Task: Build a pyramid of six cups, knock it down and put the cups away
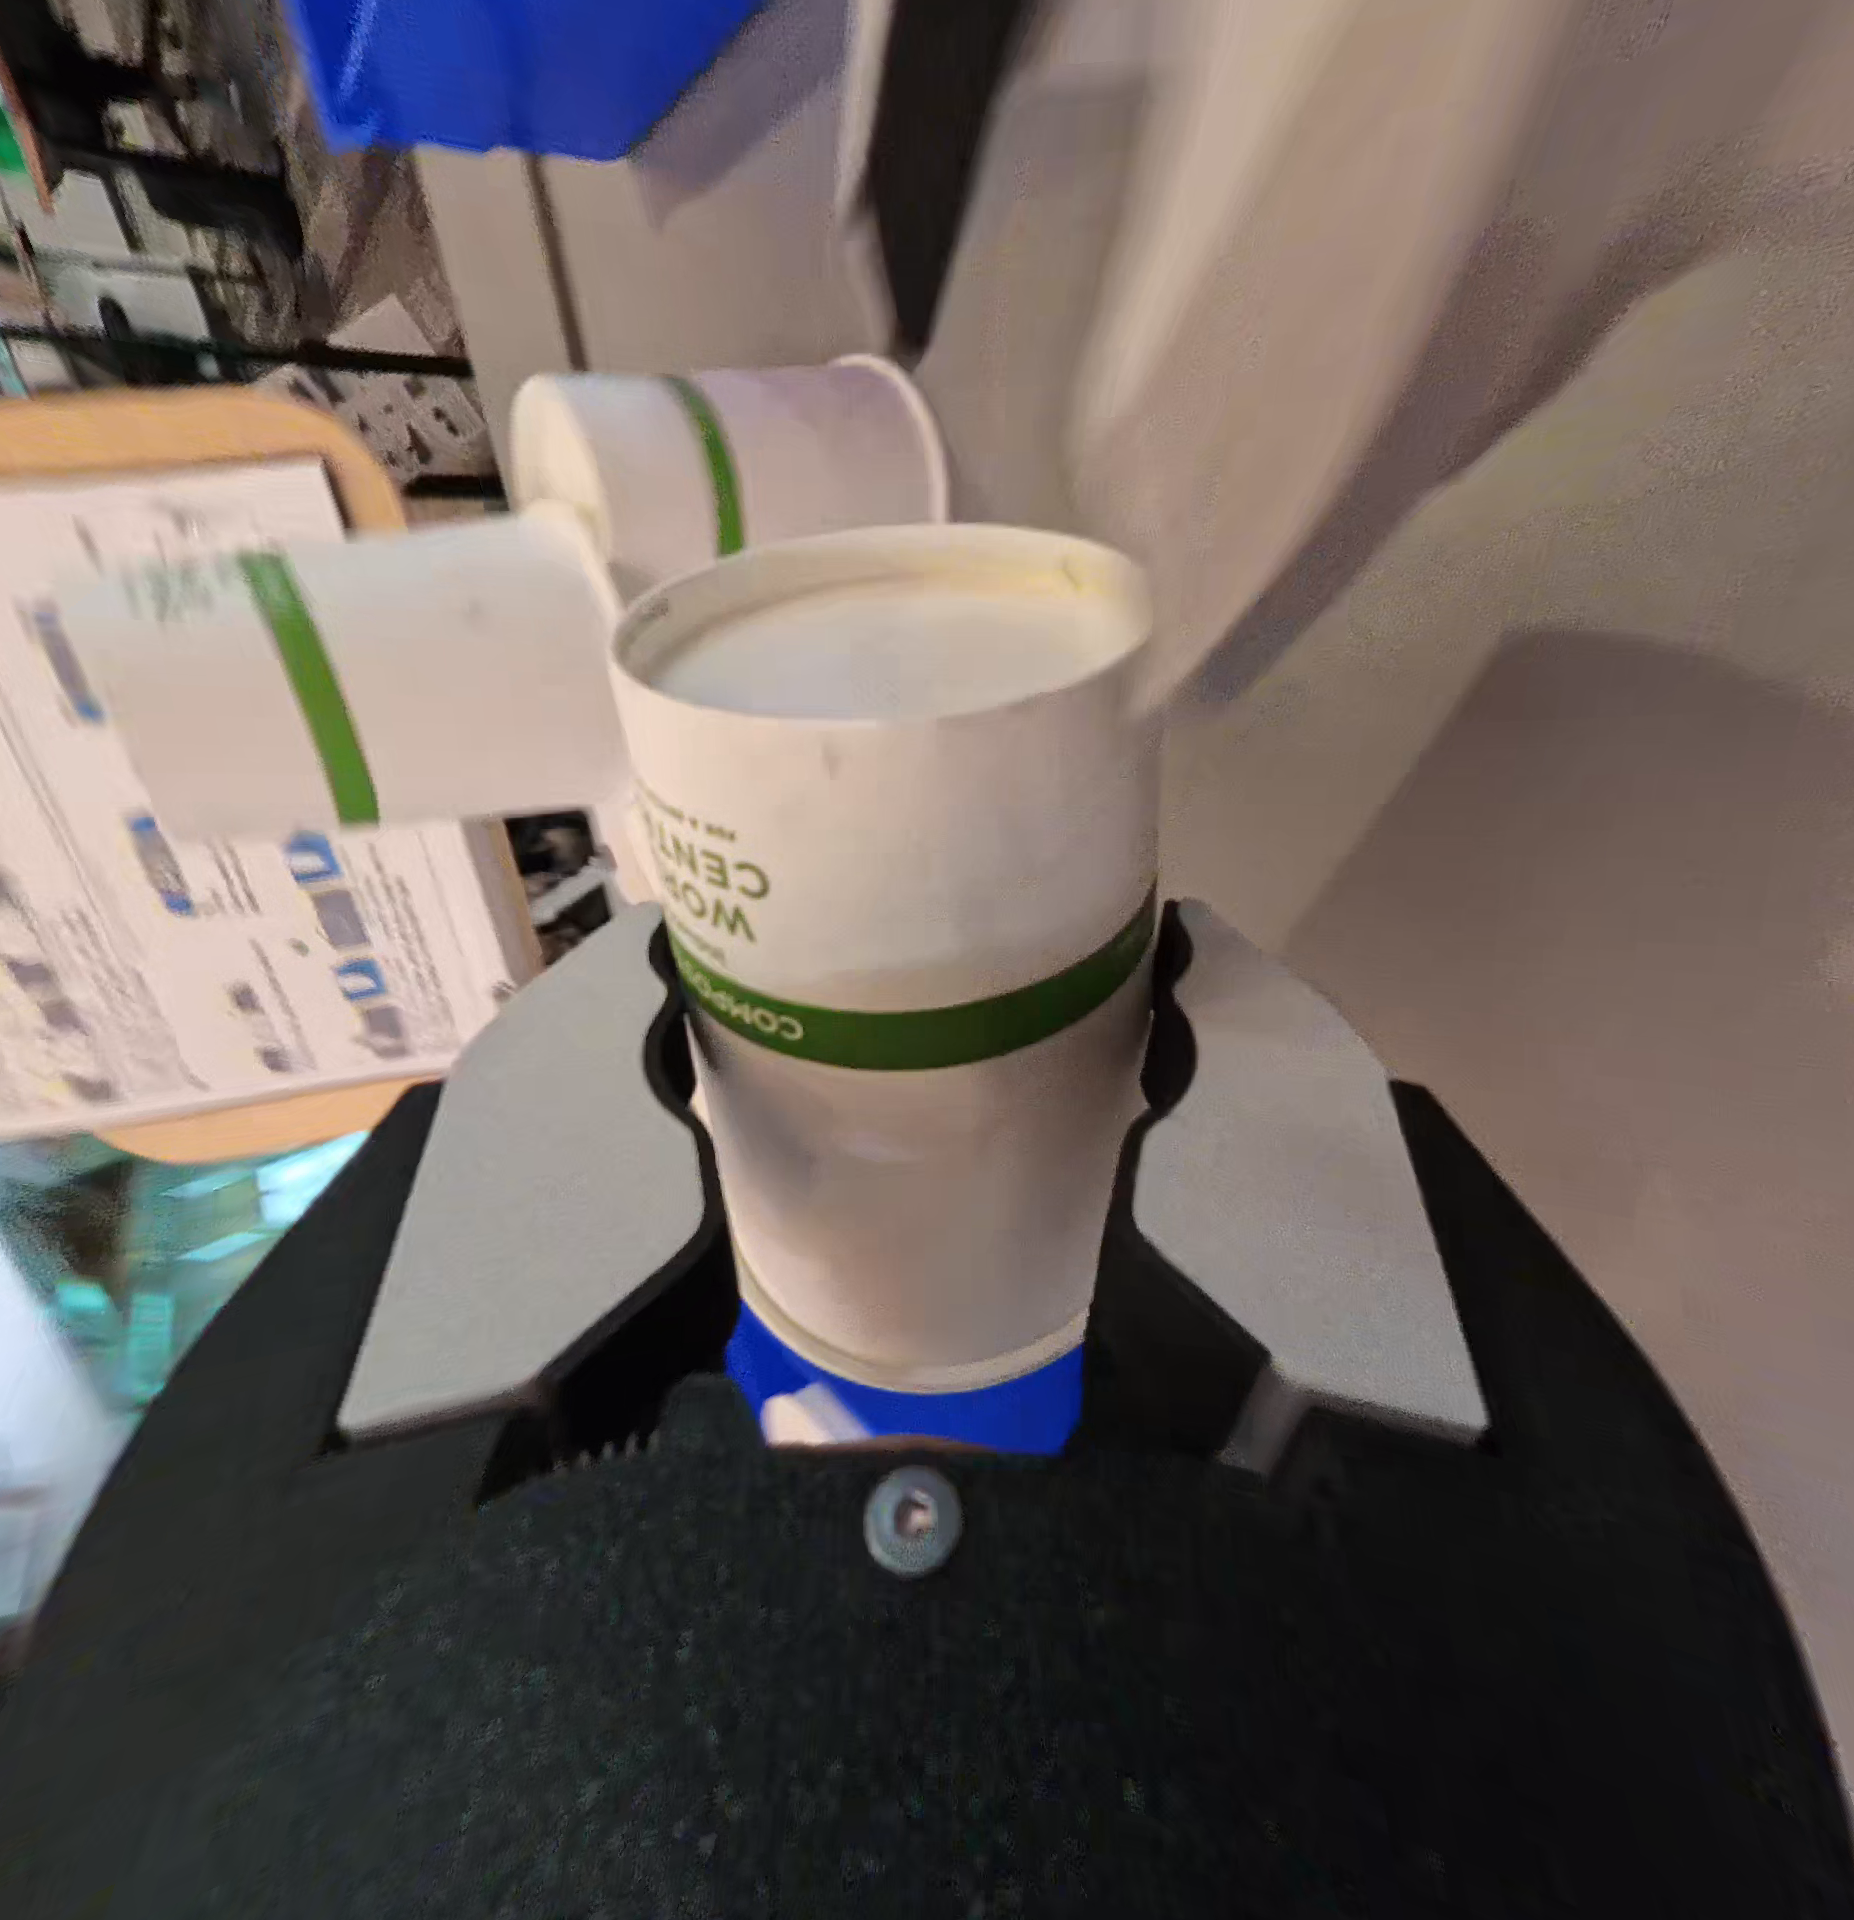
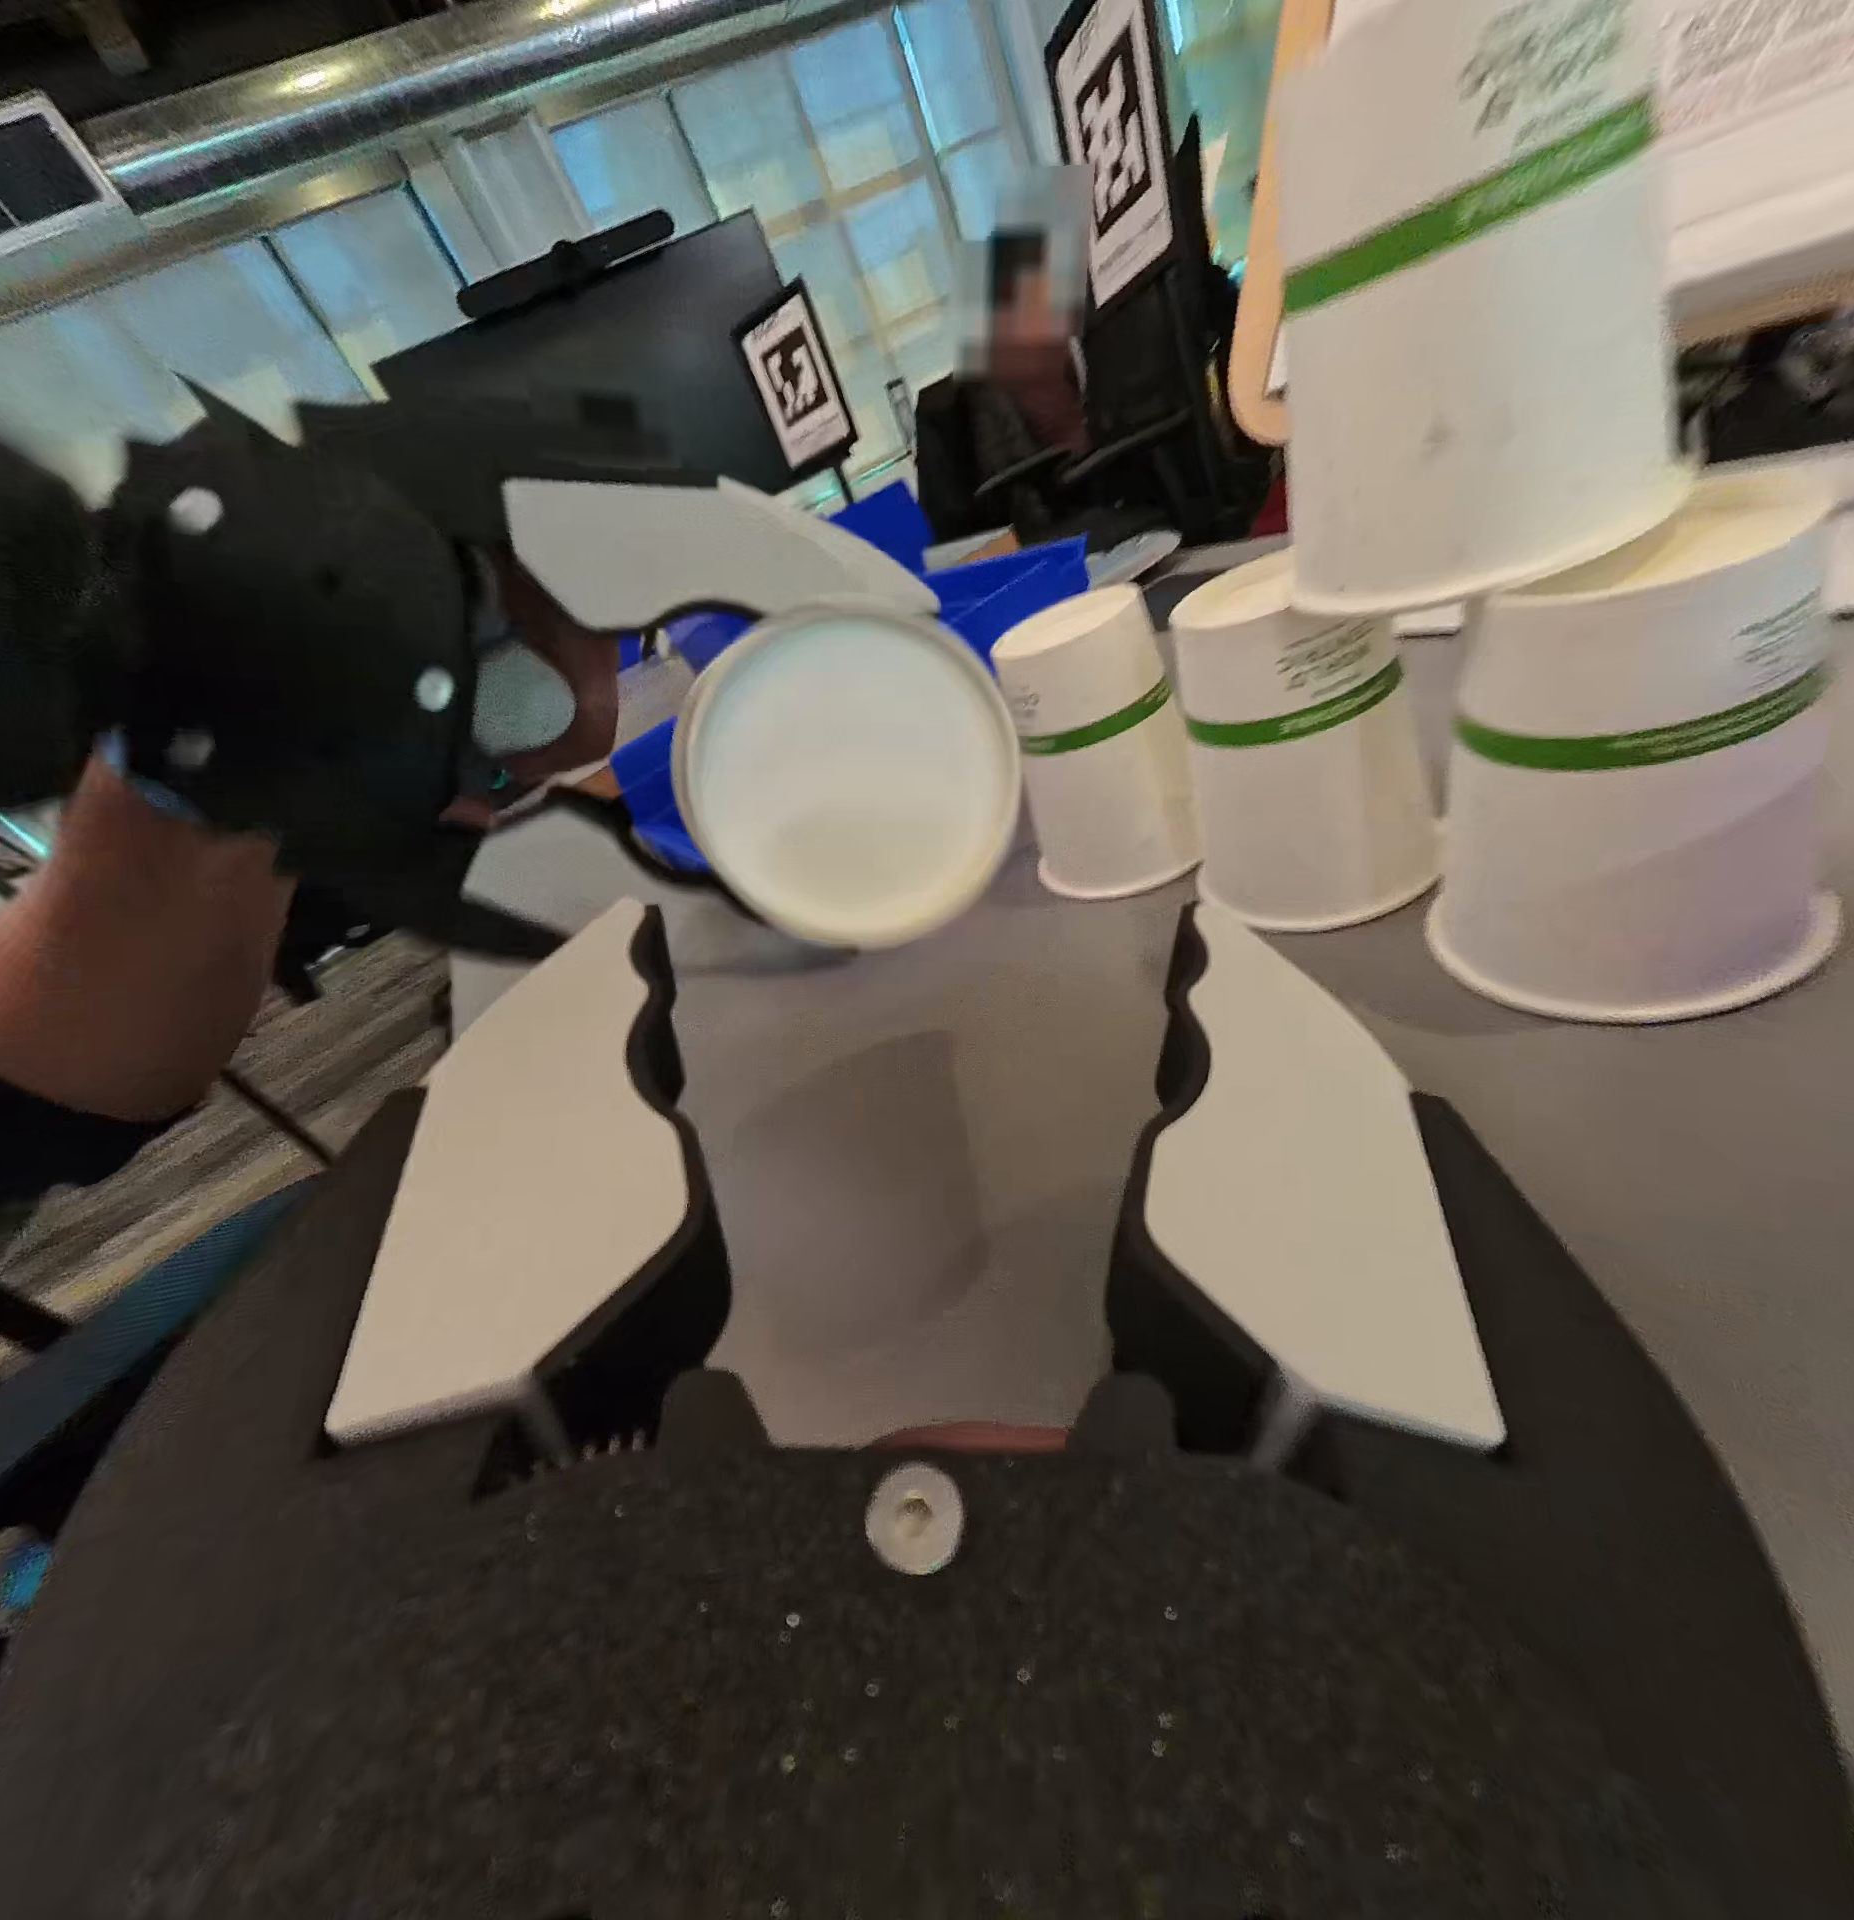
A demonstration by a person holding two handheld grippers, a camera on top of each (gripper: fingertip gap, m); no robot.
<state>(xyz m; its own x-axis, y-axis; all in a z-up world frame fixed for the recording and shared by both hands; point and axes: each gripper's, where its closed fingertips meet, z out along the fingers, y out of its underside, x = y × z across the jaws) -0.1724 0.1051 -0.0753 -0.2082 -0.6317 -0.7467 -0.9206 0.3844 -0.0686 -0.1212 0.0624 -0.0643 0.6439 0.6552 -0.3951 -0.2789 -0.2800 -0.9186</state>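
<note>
**Left fingers pinch a paper cup; right fingers spread over the table**

Grey fingers [image 1: 549, 1132] of the left gripper [image 1: 907, 1023] press on both sides of a white paper cup with a green band [image 1: 892, 852], pinching it at and below the band. In the left wrist view the cup's long axis runs along the fingers: its closed, recessed base points away from the camera and its open mouth faces back toward the gripper body, where a blue part shows behind the rim. Beyond it, two more white green-banded cups appear sideways in this rolled view, a nearer cup [image 1: 331, 686] and a farther cup [image 1: 725, 457]. A wooden-edged board with printed sheets [image 1: 175, 831] lies to the left, and the pale grey table [image 1: 1525, 935] fills the right side.

In the right wrist view, the right gripper [image 2: 918, 997] has its fingers [image 2: 528, 1195] spread wide with nothing between them, hovering over the grey table [image 2: 1525, 1195]. Ahead on the left, the left gripper [image 2: 798, 727] is held side-on by a person's hand [image 2: 123, 935], forearm entering from the left edge; its held cup [image 2: 850, 774] lies roughly level above the table, base facing this camera. To the right, three cups stand mouth-down in a row: a far cup [image 2: 1099, 748], a middle cup [image 2: 1307, 769] and a near cup [image 2: 1640, 810]. An upper cup [image 2: 1463, 343], also mouth-down and tilted, rests across the bases of the middle and near cups. Blue bins [image 2: 1006, 592] sit behind the row; their contents cannot be made out.
</note>
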